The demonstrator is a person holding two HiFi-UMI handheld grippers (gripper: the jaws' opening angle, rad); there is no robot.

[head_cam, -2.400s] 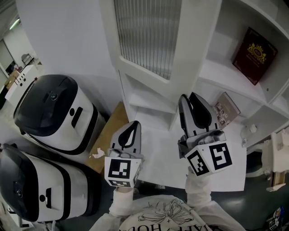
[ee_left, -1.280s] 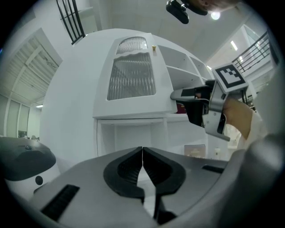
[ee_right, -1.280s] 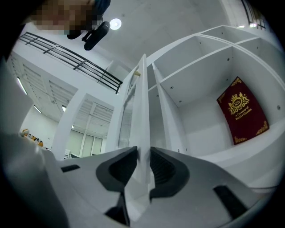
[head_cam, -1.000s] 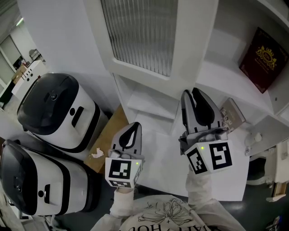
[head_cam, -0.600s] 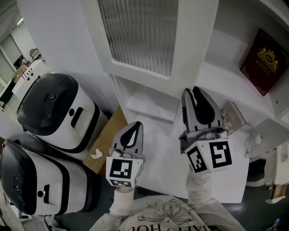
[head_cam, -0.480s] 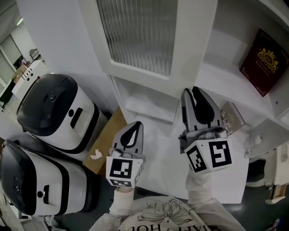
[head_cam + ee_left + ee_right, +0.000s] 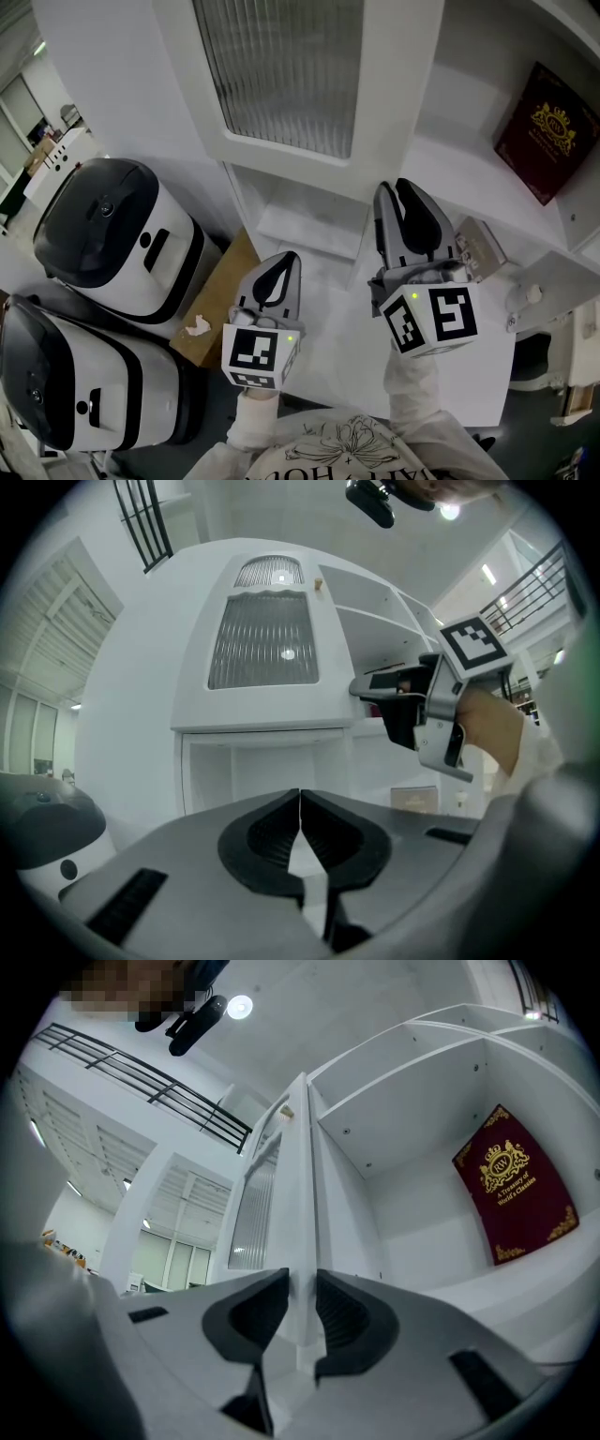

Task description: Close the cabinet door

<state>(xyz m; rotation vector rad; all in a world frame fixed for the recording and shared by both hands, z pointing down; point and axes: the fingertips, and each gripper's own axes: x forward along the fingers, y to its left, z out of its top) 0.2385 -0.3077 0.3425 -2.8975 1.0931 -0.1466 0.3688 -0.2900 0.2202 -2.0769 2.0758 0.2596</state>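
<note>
**Right gripper clamps the open cabinet door's edge; left gripper idle and closed**

The right gripper (image 7: 300,1283) has its jaws drawn in narrow on the free edge of the cabinet door (image 7: 300,1194). The white edge fills the gap between the two dark pads. The left gripper (image 7: 300,799) has its jaws pressed together tip to tip, with nothing between them.

In the head view the right gripper (image 7: 390,199) meets the door (image 7: 394,94) low on its right-hand side, and the left gripper (image 7: 284,262) hangs lower and to the left, clear of the cabinet. The door stands swung out from the cabinet, its ribbed glass panel (image 7: 281,66) facing the camera.

Only the right gripper view looks along the door's thin edge. It has the glass on the left and the open shelves on the right, where a dark red book (image 7: 514,1185) with a gold crest leans against the back wall. The left gripper view faces the door's front (image 7: 267,649) instead, and it shows the right gripper's marker cube (image 7: 473,644) and the hand (image 7: 492,728) holding that gripper.

The head view alone shows two white-and-black appliances (image 7: 103,225) (image 7: 66,375) at the left. A brown board (image 7: 225,286) beside them carries a crumpled scrap of paper (image 7: 197,326).
</note>
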